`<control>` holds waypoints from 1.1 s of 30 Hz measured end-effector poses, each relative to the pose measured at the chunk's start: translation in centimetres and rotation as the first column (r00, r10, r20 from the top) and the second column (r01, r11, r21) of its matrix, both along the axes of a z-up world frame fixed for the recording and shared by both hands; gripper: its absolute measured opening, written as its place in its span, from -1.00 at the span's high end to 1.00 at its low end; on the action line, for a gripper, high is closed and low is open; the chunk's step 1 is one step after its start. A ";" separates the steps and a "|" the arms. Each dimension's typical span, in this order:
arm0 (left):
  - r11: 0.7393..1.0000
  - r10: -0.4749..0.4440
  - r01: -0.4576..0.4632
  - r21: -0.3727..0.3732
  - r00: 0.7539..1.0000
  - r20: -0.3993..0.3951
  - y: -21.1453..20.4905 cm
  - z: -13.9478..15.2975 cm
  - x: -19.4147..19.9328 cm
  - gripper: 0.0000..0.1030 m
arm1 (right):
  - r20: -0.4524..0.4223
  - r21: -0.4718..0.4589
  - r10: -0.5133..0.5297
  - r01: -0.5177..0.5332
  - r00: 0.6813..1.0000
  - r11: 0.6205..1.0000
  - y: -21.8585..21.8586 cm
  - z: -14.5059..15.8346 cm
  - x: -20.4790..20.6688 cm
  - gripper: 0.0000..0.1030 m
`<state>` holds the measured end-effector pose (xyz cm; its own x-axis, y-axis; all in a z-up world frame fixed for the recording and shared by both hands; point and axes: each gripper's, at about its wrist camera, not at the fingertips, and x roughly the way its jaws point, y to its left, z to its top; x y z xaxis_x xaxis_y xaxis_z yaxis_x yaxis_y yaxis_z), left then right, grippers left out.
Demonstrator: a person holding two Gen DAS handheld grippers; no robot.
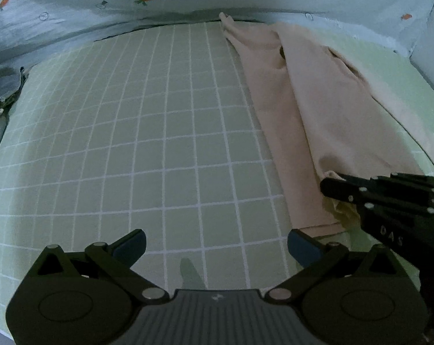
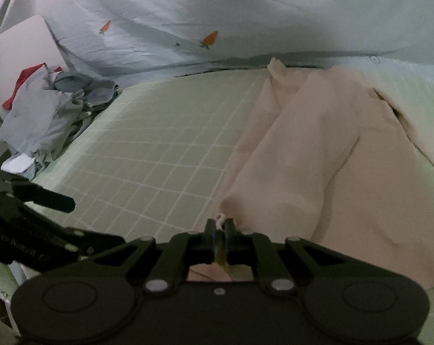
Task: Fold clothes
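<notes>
A heap of clothes (image 2: 47, 115) is seen at the mat's (image 1: 148, 149) left edge. The left gripper (image 1: 215, 248) is held apart over bare mat. A beige garment (image 2: 317, 155) is spread along the right edge, its near hem clamped in the right gripper (image 2: 220, 230).

Legible text, inventory:
- Right gripper (image 1: 329, 187), side of black body, left wrist view: faint pale embossed chars, approx. "0 4 5" or "G A S"; too dim to confirm.
- Left gripper (image 1: 217, 247), grey ribbed base plate: small pale logo mark at centre, no readable letters.
- Left gripper body seen in right wrist view: blurred lettering, unreadable.
- Sheet (image 2: 245, 14): printed carrot motifs and small outline drawings, no words.
- Grid mat (image 1: 159, 143): white lines only, no nos. or labels.
</notes>
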<state>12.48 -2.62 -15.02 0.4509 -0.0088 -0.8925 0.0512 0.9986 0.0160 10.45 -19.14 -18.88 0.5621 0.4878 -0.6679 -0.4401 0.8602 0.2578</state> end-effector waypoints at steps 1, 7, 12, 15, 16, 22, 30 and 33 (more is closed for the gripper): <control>1.000 -0.003 0.003 0.002 1.000 -0.001 0.1 0.0 0.0 -1.00 | -0.004 0.000 -0.005 0.005 1.000 1.000 0.1 -0.1 0.0 0.88; 1.000 -0.014 0.014 0.009 1.000 -0.005 0.7 -0.1 -0.1 -1.00 | -0.038 -0.007 -0.038 0.038 0.999 0.999 0.6 -1.0 0.4 0.88; 1.000 -0.018 0.019 0.017 1.000 -0.015 0.9 -0.4 0.0 -1.00 | -0.079 -0.008 -0.069 0.069 0.994 0.998 0.7 -2.1 0.8 0.88; 1.000 -0.021 0.022 0.018 0.999 -0.023 0.9 -0.6 0.2 -1.00 | -0.089 -0.003 -0.083 0.083 0.993 0.997 0.9 -2.3 0.9 0.87; 1.000 -0.023 0.024 0.017 0.999 -0.026 0.9 -0.6 0.3 -1.00 | -0.091 -0.004 -0.086 0.086 0.992 0.996 0.9 -2.3 1.0 0.87; 0.999 -0.047 0.048 0.016 0.998 -0.028 0.3 -0.7 0.8 -1.00 | -0.125 0.017 -0.104 0.107 0.987 0.994 0.6 -2.3 1.4 0.86; 1.000 -0.015 0.015 -0.011 1.000 -0.005 -0.6 -0.4 2.3 -1.00 | -0.176 0.133 -0.065 0.089 0.982 0.987 -0.8 -1.2 1.6 0.03; 0.999 0.023 -0.022 -0.049 1.000 0.001 -0.9 -0.2 3.2 -1.00 | -0.143 0.145 -0.089 0.110 0.986 0.983 -2.5 -0.1 1.4 -0.18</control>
